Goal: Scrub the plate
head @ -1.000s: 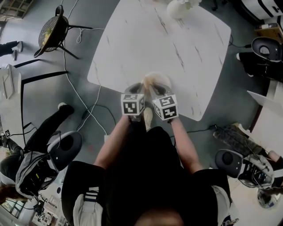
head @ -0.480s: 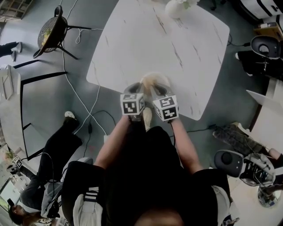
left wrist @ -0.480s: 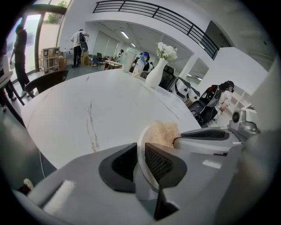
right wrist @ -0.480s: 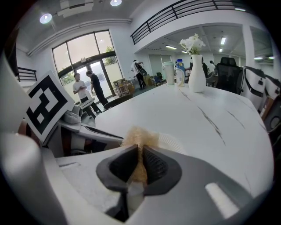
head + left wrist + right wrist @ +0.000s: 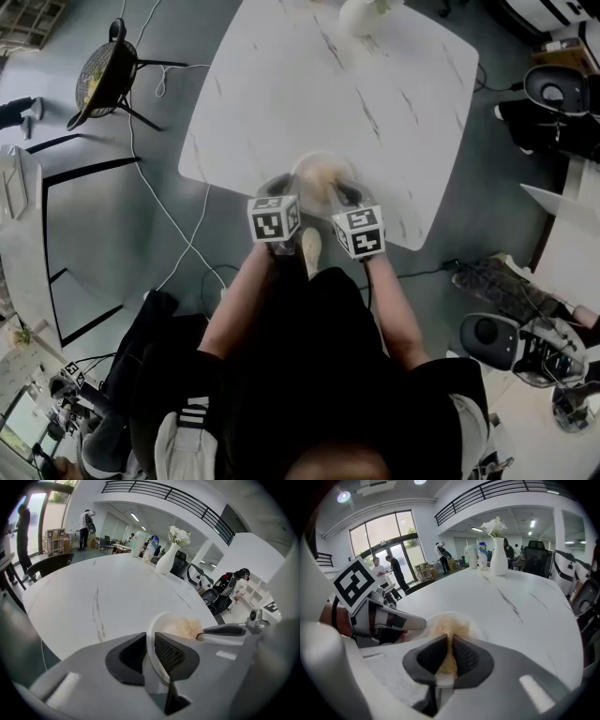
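Left gripper (image 5: 150,651): we see its black ribbed pads clenched on the near rim of the plate (image 5: 171,620)
Right gripper (image 5: 449,651): its jaws grasp a tan sponge (image 5: 447,627), whose front end lies on the plate's face
Plate's place: by the near edge of the table (image 5: 281,94), just ahead of the person, with both grippers' tips on it
Head view only: we get the table's whole outline, a rounded square; the two grippers sit side by side above bare forearms; a black chair (image 5: 108,70) and a pale cable (image 5: 178,225) are on the grey floor to the left
Left gripper view only: the plate's thin rim runs edge-on between the pads; the right gripper's grey finger comes in from the right and meets the sponge
Right gripper view only: the sponge runs back between the pads as a narrow strip; the left gripper stands just left of the plate; people stand by tall glass doors beyond
Both gripper views: a vase (image 5: 499,557) with white flowers stands at the table's far end
Markings: black-and-white square patterns on each gripper's cube (image 5: 274,217)
Materials: table white with thin grey veins, like marble, and smooth; plate white, round and glossy; sponge fuzzy and fibrous; gripper bodies matt grey plastic; vase white, narrow-necked
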### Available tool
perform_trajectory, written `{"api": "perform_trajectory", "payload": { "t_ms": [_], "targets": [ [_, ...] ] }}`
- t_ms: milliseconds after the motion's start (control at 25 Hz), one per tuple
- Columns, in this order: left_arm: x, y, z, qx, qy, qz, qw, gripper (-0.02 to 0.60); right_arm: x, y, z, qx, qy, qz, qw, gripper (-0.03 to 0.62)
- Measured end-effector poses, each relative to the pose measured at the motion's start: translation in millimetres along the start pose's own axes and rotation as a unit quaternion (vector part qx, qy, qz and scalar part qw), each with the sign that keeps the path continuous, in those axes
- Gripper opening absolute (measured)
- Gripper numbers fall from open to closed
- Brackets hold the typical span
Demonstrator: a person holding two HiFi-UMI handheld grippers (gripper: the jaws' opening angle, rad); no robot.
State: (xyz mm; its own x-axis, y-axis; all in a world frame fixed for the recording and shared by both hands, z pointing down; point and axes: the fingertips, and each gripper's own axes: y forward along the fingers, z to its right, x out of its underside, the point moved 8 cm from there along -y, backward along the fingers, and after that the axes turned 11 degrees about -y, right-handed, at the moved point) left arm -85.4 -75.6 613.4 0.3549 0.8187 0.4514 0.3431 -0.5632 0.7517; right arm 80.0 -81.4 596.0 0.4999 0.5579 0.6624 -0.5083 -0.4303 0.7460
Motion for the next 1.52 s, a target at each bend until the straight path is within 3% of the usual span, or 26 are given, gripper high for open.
{"api": "perform_trajectory", "payload": {
  "t_ms": [760, 1120, 1520],
  "targets": [
    [1.8, 1.2, 2.2, -0.005, 0.003, 0.001, 1.0, 0.063, 11.4, -23.8, 31.7, 0.053, 0.025, -0.002, 0.998, 0.038],
    [4.1, 2.7, 3.1, -0.003, -0.003, 0.003, 1.0, 0.06, 11.5, -24.2, 31.9, 0.05, 0.026, 0.003, 0.998, 0.039],
    [4.5, -0.7, 2.1, -0.001, -0.007, 0.008, 0.9999, 0.06, -28.1, -50.0, 11.8, 0.043, 0.003, 0.061, 0.997, 0.038]
  ]
}}
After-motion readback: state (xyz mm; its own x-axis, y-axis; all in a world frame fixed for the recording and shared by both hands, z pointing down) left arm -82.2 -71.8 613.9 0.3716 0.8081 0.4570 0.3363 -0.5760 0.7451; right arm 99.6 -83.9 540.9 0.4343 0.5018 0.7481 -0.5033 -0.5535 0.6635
